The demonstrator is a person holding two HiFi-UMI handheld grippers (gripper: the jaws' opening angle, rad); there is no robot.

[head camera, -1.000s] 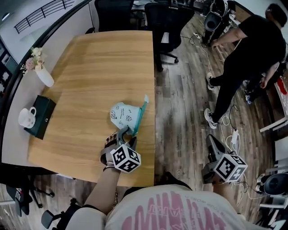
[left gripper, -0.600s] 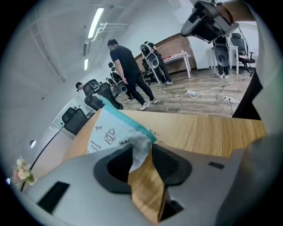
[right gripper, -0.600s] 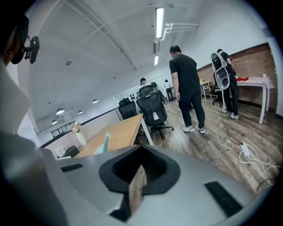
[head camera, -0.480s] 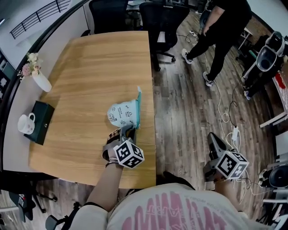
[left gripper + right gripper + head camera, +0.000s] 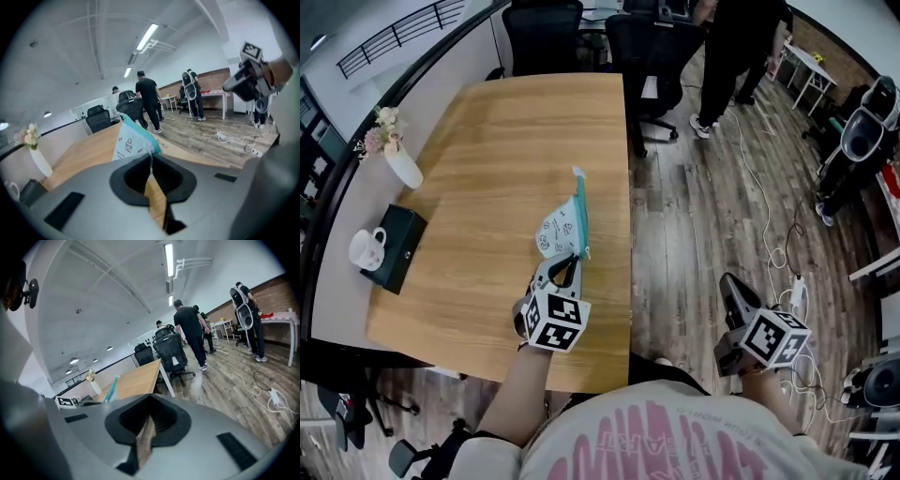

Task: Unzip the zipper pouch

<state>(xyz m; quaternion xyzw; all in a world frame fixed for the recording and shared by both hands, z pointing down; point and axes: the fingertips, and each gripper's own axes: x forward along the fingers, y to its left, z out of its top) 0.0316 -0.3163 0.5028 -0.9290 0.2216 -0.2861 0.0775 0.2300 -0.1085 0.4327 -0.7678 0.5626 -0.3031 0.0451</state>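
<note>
— Where's the pouch [image 5: 561,228] just now?

— Over the table [image 5: 487,169], close to its right edge and towards its near end. It stands up on edge, white with small drawings, and its teal zipper edge [image 5: 580,214] faces the table's right edge.

— And your left gripper [image 5: 565,267]?

— I have it at the table's near right corner, pointing away from me along that edge. Its jaws have just been closing, and in the left gripper view they pinch the pouch's near corner between them. I can't tell whether the pouch's far end rests on the wood.

— The right gripper [image 5: 727,281]?

— Off the table, well out past its right edge over the plank floor [image 5: 694,206]. Its jaws are pressed together with nothing between them.

— Anything else on the table?

— On its left side, a white vase [image 5: 401,167] with flowers, and nearer me a dark box [image 5: 398,246] with a white mug [image 5: 366,248] just beside it. All are well apart from the pouch.
</note>
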